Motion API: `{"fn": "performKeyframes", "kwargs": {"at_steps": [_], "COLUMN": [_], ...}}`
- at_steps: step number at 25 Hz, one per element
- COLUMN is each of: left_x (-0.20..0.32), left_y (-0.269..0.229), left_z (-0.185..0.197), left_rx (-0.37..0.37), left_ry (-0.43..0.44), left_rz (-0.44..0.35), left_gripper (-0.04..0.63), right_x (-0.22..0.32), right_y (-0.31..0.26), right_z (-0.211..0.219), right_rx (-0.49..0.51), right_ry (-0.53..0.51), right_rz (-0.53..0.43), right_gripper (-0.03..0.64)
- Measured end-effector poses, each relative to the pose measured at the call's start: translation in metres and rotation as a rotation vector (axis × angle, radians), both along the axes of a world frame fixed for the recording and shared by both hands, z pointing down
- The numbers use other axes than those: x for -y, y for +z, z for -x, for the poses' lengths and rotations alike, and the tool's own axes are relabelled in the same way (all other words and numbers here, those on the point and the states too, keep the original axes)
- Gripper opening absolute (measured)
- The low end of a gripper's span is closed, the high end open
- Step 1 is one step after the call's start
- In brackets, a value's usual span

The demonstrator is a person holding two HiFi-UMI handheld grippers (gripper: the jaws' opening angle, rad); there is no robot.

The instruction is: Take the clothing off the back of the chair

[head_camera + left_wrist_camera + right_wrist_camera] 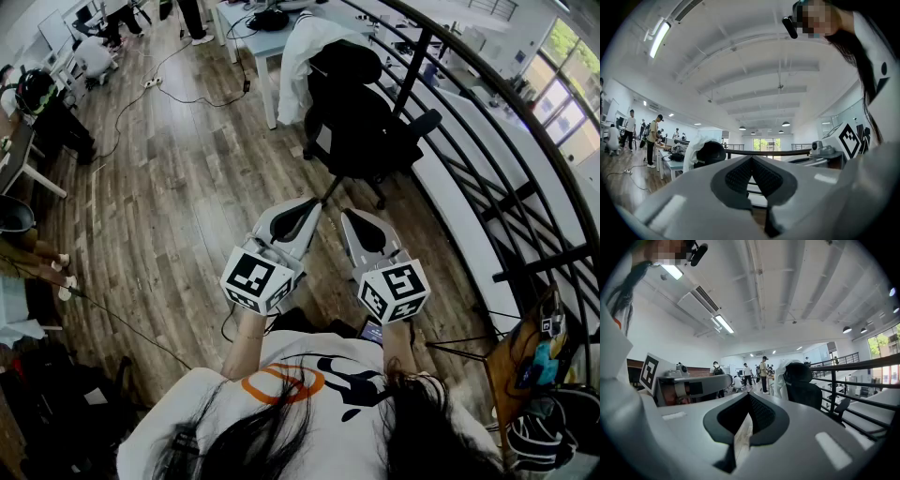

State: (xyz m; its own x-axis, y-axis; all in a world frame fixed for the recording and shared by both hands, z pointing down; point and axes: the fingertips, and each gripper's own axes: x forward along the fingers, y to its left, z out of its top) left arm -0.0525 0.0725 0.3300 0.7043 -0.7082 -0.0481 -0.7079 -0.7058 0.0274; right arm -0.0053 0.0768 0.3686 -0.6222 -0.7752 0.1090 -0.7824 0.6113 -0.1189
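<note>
A black office chair (361,112) stands on the wooden floor ahead of me, with a white garment (305,52) draped over its backrest. The left gripper view shows the chair (711,153) and garment (695,147) far off; the right gripper view shows the chair (802,389) and garment (780,379) too. My left gripper (310,202) and right gripper (348,215) are held side by side close to my body, well short of the chair. Both point level toward it. Each has its jaws shut with nothing between them, the left gripper (751,159) and the right gripper (749,395) alike.
A black metal railing (487,141) curves along the right, close beside the chair. A light desk (248,37) with gear stands behind the chair. A cable (169,94) trails over the floor. People work at the far left. Bags and a wooden stand (525,361) sit near me.
</note>
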Motion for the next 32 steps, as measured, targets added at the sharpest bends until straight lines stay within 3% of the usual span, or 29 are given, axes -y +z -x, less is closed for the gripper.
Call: {"fn": "performKeyframes", "kwargs": {"at_steps": [21, 32], "left_x": [0.029, 0.042], "left_y": [0.005, 0.024], "left_z": [0.044, 0.055], "left_rx": [0.008, 0.001], "left_ry": [0.033, 0.065], "left_rz": [-0.008, 0.037], "left_gripper": [0.000, 0.000], "right_x": [0.027, 0.033], "right_y": [0.011, 0.029], "right_z": [0.041, 0.052], "right_rx": [0.043, 0.035], "right_ry": [0.033, 0.057], "right_rz": [0.019, 0.066], "right_gripper": [0.011, 0.011]}}
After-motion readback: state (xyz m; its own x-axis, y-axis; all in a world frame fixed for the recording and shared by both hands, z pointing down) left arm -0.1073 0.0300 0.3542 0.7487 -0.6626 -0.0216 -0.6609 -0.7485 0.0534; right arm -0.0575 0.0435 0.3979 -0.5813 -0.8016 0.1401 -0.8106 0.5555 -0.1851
